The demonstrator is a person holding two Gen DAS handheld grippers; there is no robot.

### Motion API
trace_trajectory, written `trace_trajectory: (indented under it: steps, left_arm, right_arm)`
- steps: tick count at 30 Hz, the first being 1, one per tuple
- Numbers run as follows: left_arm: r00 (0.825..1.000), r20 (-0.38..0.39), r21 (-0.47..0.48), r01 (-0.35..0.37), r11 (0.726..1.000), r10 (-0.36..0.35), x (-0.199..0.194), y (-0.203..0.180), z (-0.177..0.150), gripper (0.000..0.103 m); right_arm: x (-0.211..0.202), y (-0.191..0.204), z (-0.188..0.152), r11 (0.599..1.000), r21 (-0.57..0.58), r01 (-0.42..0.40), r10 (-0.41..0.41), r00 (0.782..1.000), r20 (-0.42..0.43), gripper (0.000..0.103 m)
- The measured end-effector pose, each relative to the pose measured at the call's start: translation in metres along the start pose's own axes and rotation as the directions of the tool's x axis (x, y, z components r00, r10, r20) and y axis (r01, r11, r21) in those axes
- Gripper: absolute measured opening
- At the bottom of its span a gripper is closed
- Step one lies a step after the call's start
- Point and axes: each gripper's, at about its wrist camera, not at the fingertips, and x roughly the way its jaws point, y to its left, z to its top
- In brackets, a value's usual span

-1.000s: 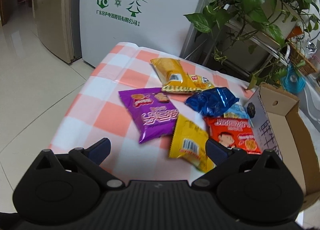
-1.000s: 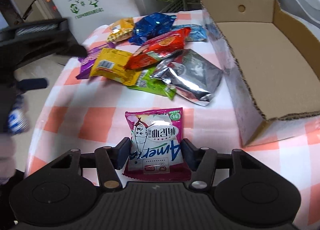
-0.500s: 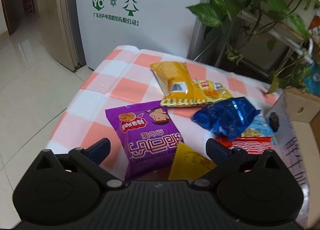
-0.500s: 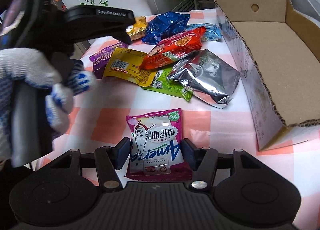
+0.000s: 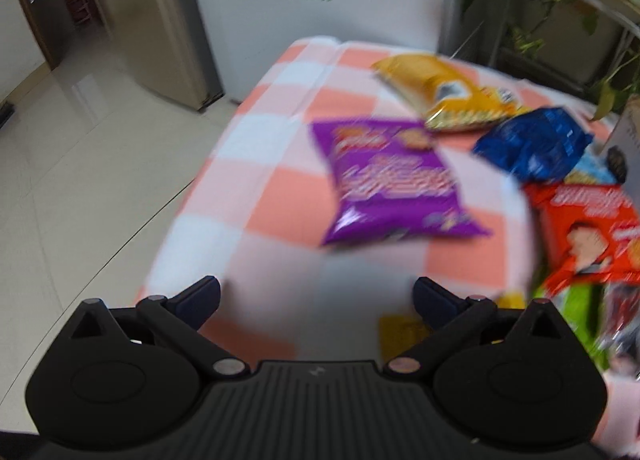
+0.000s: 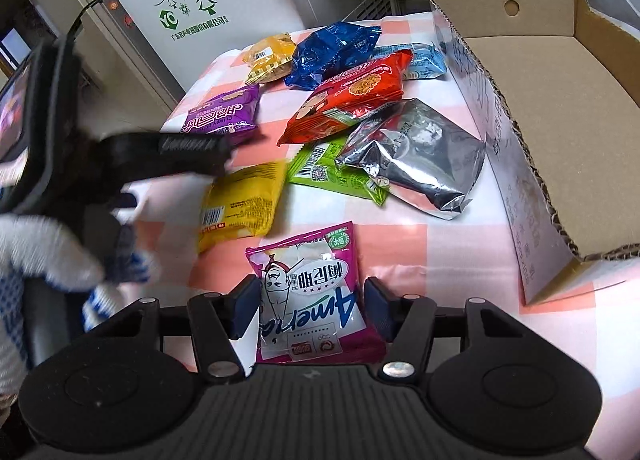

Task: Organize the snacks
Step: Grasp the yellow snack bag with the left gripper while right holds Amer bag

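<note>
Right wrist view: our right gripper [image 6: 306, 302] straddles a pink and white snack packet [image 6: 310, 296] lying flat on the checked tablecloth [image 6: 408, 244]. One finger stands at each side of the packet, about half open; we cannot tell whether the pads press on it.

Ahead of it we count seven more packets on the cloth, each one of a kind: a yellow packet [image 6: 240, 204] just beyond and left, a green packet [image 6: 332, 170] partly under a silver foil packet [image 6: 416, 158], a red packet [image 6: 352, 94], a purple packet [image 6: 222, 112], a dark blue packet [image 6: 330, 52] and an orange-yellow packet [image 6: 270, 56] at the far end. A pale blue packet [image 6: 424, 60] peeks out behind the red one, which makes nine in all.

One cardboard box [image 6: 560, 108] stands to the right, its side wall close to the silver packet. What we see of its inside holds nothing.

Our left gripper [image 6: 224, 148], in a white and blue gloved hand [image 6: 44, 252], hangs over the yellow packet.

Left wrist view, blurred: its fingers are spread wide with nothing between them, above bare cloth short of the purple packet [image 5: 392, 184].
</note>
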Motion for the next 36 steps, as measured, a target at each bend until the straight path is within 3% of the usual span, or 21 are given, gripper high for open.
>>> trace_trajectory:
  steps: [4,9,13,16,21,26,36]
  left_arm:
    - [1.000,-0.010,-0.026,-0.001,1.000,0.001,-0.007,0.019,-0.017,0.102]
    - [1.000,-0.010,0.007,-0.027,1.000,0.027,-0.019,0.031,-0.032,0.102]
    - [0.998,0.029,-0.025,0.053,0.998,-0.052,-0.032,0.042,-0.037,0.102]
    - [0.989,0.096,0.046,0.108,0.993,-0.112,-0.044,0.037,-0.037,0.102]
    - [0.962,0.094,0.210,0.232,0.950,-0.255,-0.046,0.014,-0.041,0.102]
    - [0.952,0.099,0.362,0.236,0.902,-0.289,-0.044,-0.009,-0.049,0.102]
    - [0.915,0.077,0.459,0.320,0.829,-0.396,-0.051,-0.021,-0.052,0.102]
  right_arm:
    - [-0.002,-0.001,-0.001,1.000,-0.007,0.014,-0.014,1.000,0.000,0.064]
    - [-0.006,-0.005,-0.002,0.999,0.007,0.035,-0.036,0.999,0.002,0.064]
    - [-0.008,-0.007,-0.002,0.999,0.017,0.050,-0.050,0.999,0.003,0.064]
    - [-0.010,-0.009,-0.002,0.997,0.032,0.072,-0.072,0.997,0.004,0.065]
    - [-0.012,-0.014,-0.001,0.995,0.066,0.078,-0.077,0.997,-0.007,0.065]
    - [-0.014,-0.019,0.000,0.992,0.096,0.087,-0.086,0.996,-0.014,0.065]
    - [-0.017,-0.022,-0.001,0.987,0.116,0.106,-0.105,0.994,-0.017,0.065]
